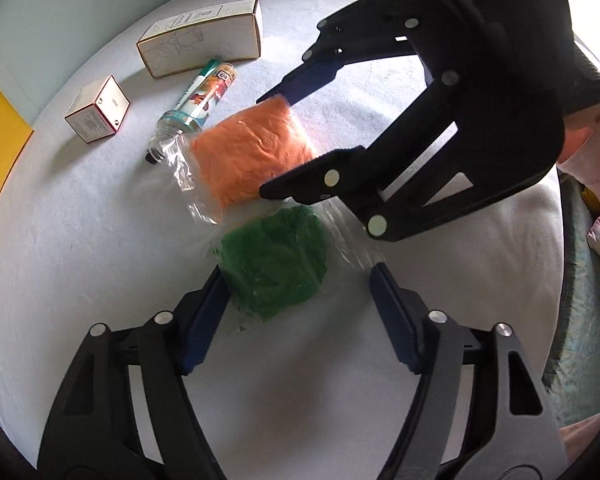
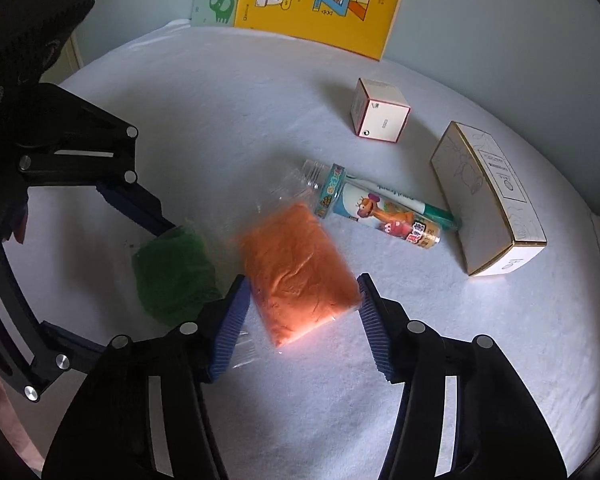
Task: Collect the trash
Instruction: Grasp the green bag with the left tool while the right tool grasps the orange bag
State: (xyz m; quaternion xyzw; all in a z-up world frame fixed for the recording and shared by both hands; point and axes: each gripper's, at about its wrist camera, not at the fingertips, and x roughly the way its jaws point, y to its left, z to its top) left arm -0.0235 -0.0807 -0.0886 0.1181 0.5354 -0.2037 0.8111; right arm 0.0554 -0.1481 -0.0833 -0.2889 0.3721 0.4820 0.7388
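Note:
Two clear plastic bags lie side by side on a white sheet: one stuffed with green material, one with orange. My left gripper points down over the green bag, open, one pad at the bag's left edge and the other at its loose plastic. My right gripper is open astride the orange bag's near end, its tips right at the bag's two sides. In the left wrist view the right gripper reaches in from the upper right across the orange bag. The green bag also shows in the right wrist view.
A clear bottle with a cartoon label lies just beyond the orange bag. Past it are a small red-edged box and a long white box. A yellow picture book leans on the wall. A person's sleeve is at the right.

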